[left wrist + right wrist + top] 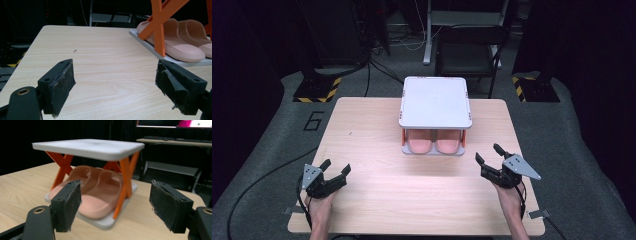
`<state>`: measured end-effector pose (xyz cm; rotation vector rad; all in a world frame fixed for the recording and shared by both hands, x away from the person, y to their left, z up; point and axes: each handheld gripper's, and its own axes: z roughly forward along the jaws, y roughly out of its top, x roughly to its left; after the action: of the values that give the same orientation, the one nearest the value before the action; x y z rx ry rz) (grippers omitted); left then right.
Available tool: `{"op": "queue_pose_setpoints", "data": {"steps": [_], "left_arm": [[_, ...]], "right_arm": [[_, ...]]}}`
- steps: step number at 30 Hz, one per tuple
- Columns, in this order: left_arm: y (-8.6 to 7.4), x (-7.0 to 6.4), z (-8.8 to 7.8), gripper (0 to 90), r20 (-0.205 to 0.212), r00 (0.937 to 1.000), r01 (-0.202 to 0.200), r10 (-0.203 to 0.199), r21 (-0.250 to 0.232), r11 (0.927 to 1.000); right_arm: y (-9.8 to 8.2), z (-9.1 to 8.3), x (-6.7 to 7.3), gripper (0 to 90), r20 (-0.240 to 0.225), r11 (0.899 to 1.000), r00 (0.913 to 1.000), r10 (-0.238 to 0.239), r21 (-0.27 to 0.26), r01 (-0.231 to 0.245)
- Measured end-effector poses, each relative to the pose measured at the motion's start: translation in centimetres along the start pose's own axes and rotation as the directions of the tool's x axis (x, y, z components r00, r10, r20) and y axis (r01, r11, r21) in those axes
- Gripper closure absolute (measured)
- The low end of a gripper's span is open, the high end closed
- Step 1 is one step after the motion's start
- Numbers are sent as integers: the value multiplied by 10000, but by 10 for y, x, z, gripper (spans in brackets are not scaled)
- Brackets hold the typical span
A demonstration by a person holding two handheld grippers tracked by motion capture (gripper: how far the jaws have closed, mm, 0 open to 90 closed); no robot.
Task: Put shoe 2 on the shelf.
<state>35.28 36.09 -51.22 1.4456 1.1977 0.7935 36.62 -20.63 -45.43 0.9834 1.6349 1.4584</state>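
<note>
The pink slippers sit side by side on the low shelf of a small rack on the worktop. Both tongs, left and right, are spread wide and hold nothing. The slippers look soft, bendy and light. Pinching a heel edge seems best.

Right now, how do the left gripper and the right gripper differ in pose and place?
The left gripper sits at the table's near-left, farther from the slippers; the right gripper sits at the near-right, closer and aimed at them. Both are open with nothing between the jaws.
</note>
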Motion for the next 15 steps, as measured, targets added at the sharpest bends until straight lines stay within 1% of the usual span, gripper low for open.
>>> {"op": "queue_pose_setpoints", "data": {"steps": [1, 3, 6, 7, 8, 11, 14, 15], "left_arm": [[0, 0, 0, 154, -39, 10000, 8, -8, -25, 10000], [0, 1, -1, 156, -93, 10000, 10, -10, -24, 10000], [-1, 2, -2, 159, -241, 9996, 113, -115, -82, 9999], [-2, 2, -2, 160, -295, 9994, 178, -180, -95, 9998], [-1, 3, -3, 160, -287, 9994, 185, -186, -25, 9998], [-1, 3, -4, 160, -268, 9993, 259, -262, -116, 9996], [-1, 3, -5, 163, -272, 9994, 191, -193, -93, 9998], [-1, 3, -4, 163, -270, 9995, 154, -156, -101, 9998]], "right_arm": [[-7, -5, -2, 246, 188, 9999, 9998, 109, -27, -108], [-16, -13, -4, 245, 435, 9998, 9989, 191, -34, -190], [-24, -21, -6, 245, 577, 9992, 9978, 337, -241, -323], [-27, -24, -6, 246, 647, 9991, 9975, 297, -335, -276], [-31, -26, -7, 245, 707, 9986, 9969, 353, -417, -324], [-40, -25, -10, 245, 803, 9985, 9957, 470, -333, -444], [-45, -21, -13, 240, 868, 9984, 9946, 565, 50, -572], [-45, -20, -13, 240, 918, 9987, 9945, 497, 83, -507]]}}
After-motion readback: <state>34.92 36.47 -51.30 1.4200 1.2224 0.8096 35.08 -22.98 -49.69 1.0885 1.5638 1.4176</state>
